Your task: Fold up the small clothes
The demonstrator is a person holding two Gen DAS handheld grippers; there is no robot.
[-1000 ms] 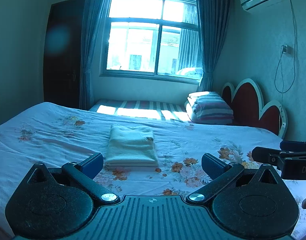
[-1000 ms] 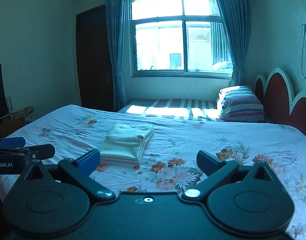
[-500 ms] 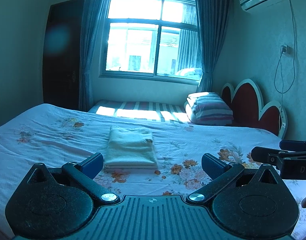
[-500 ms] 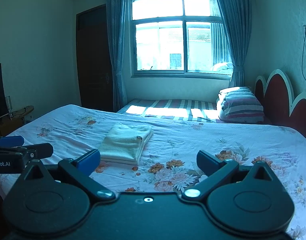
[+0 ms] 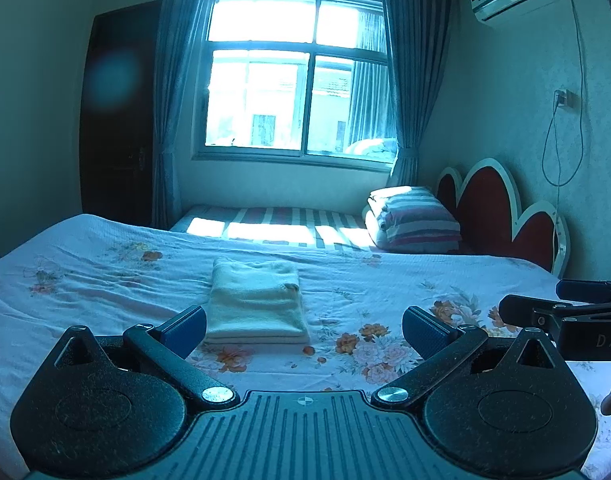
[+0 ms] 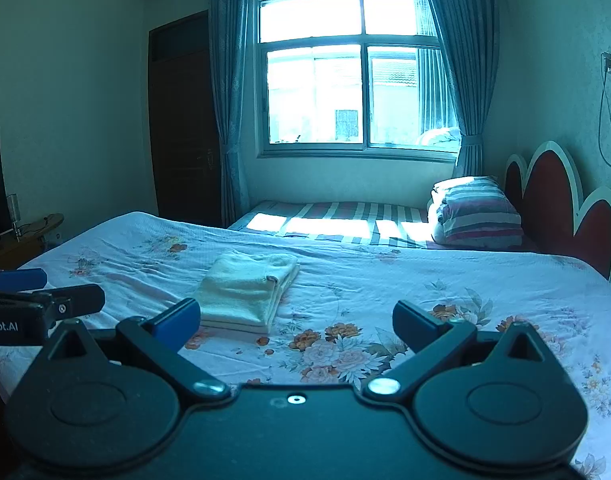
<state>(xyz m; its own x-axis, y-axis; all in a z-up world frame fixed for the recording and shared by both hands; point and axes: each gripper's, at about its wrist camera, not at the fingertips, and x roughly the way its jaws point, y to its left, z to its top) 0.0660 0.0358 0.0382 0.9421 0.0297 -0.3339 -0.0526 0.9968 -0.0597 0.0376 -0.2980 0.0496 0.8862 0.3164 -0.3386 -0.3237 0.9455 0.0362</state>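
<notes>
Hovering low over the bed w/ both sets of tongs spread wide and gripping nothing: the left gripper (image 5: pixel 304 327) and right gripper (image 6: pixel 296 322) sit side by side above the near edge of the floral sheet (image 5: pixel 385 300), each one's tip poking into the other's view at the frame edge, so they're close together. First risk is right there: swing either one inward w/o looking and the two tools knock. Just past the fingertips, roughly mid-bed, lies the pale folded cloth (image 5: pixel 257 304), stacked in several layers, edges fairly square, flat on the sheet and touching neither gripper. Judging by that, the fold looks done or nearly so, so the main danger is spoiling it: a low pass could snag the top layer and drag the stack open, esp. the near edge where the layers show. Pinching only one layer would peel it off the rest. The sheet is soft and rumpled, so pushing down would bunch it and skew the pile. Further back, a striped bedspread (image 6: pixel 337 220) w/ a striped pillow (image 6: pixel 481 212) by the red headboard (image 6: pixel 553 192), well apart from the work; no real hazard there. Window (image 5: pixel 297 76) glare is strong and could wash out the pale cloth's edges, so misjudging the grab point is plausible.
</notes>
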